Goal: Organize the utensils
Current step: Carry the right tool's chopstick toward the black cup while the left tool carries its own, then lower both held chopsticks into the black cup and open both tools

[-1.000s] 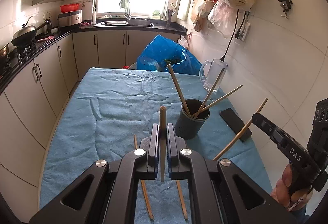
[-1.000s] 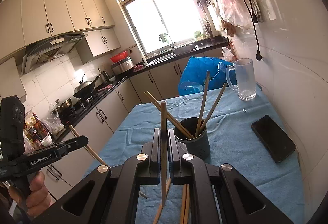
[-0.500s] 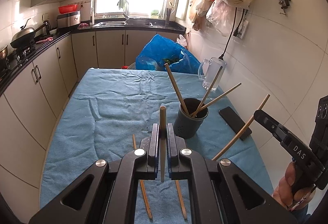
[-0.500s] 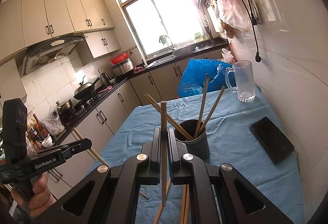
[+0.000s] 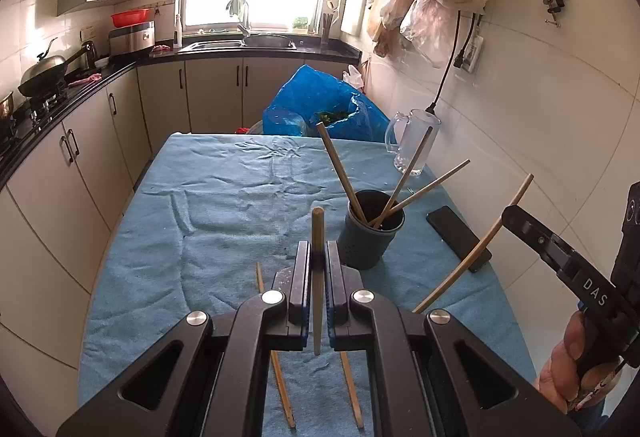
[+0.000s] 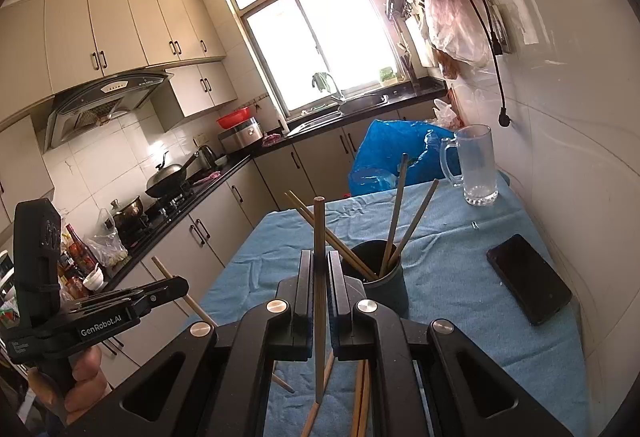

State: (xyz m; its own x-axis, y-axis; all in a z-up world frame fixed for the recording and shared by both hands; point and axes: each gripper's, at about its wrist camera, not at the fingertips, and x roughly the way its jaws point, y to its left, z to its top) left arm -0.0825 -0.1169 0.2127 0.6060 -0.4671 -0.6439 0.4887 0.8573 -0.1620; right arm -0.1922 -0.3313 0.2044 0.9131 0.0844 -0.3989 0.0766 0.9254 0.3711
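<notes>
Both hands busy: left gripper [image 5: 317,289] is clamped on a chopstick [image 5: 317,237] held roughly upright between its jaws, and right gripper [image 6: 319,289] is pinching a second chopstick [image 6: 319,233] the same way, gripped somewhere mid-length with the stick poking out above and below the pads. Dark holder cup [image 5: 371,233] stands on the blue cloth [image 5: 224,205] just ahead of both grippers, already with three or four chopsticks leaning in it. More loose chopsticks [image 5: 280,373] lie flat on the cloth under the grippers, so job looks partway done. Handling guess: sticks are light, stiff, thin wood or bamboo, smooth and round-ish, so likely to swivel or slip in the pads if the pinch is loose; not fragile. Mid-length grip seems fine for carrying, but a hold nearer the top end would leave more stick free to drop into the cup. Cup looks light too, could tip if a stick pries on the rim or knocks the leaning ones. Glass mug [image 6: 476,169] and black phone [image 6: 528,279] sit off to the right side, apart from the cup.
</notes>
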